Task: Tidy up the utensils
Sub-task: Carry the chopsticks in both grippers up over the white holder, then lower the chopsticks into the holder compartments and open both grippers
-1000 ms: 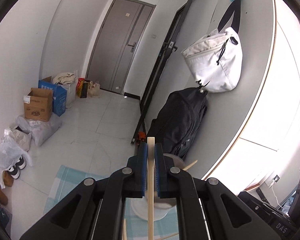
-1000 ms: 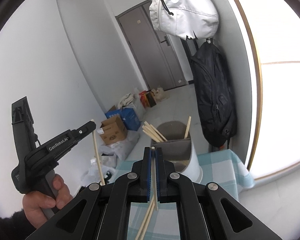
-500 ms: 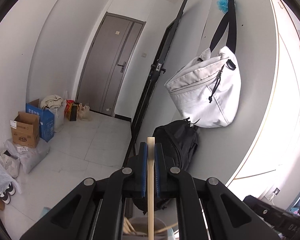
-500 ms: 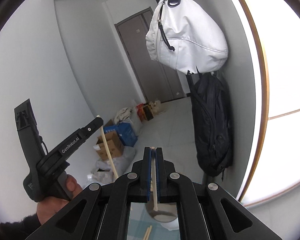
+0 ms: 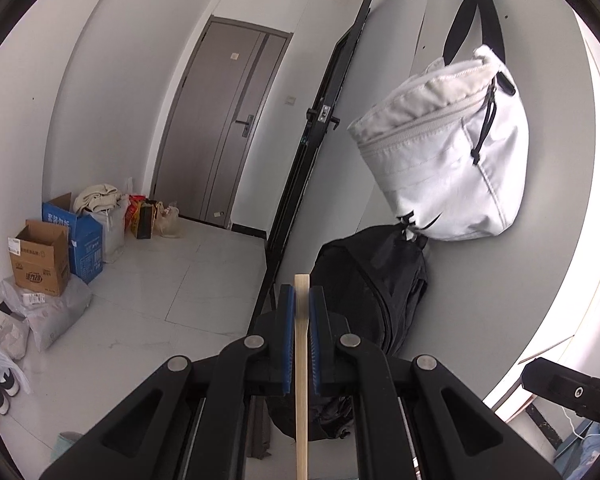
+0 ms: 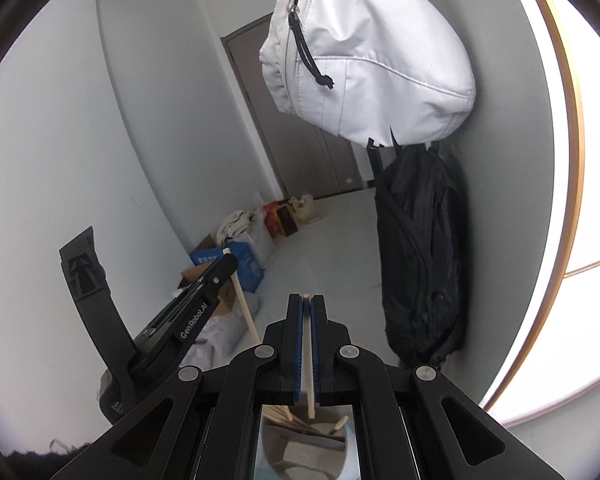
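Since a second ago the left wrist view has lost the white utensil holder and the checked cloth that sat low in it, and the white sling bag (image 5: 444,160) now hangs larger at upper right; the left gripper (image 5: 301,320) is clamped on a single wooden chopstick (image 5: 301,380), whose squared end pokes just past the blue pads (image 5: 286,340) and whose shaft runs down out of the bottom edge; writing legible here is scant: blue Chinese characters on the blue carton (image 5: 76,236) and a printed mark on the brown cardboard box (image 5: 40,260), neither readable; in the right wrist view the holder has likewise slid from mid-frame to a sliver at the bottom; the right gripper (image 6: 306,328) is pinched shut on its own pale chopstick (image 6: 309,360), which hangs down towards the utensil holder (image 6: 300,440), near and directly below, with other chopsticks already in it; the left gripper (image 6: 204,300) shows at left, marked "GenRobot.AI", its chopstick (image 6: 246,308) slanting down; judging by this, the step is dropping each stick into the holder, best done by bringing the lower tip over the opening, lowering until it is inside the rim, and only then letting go, one hand at a time.
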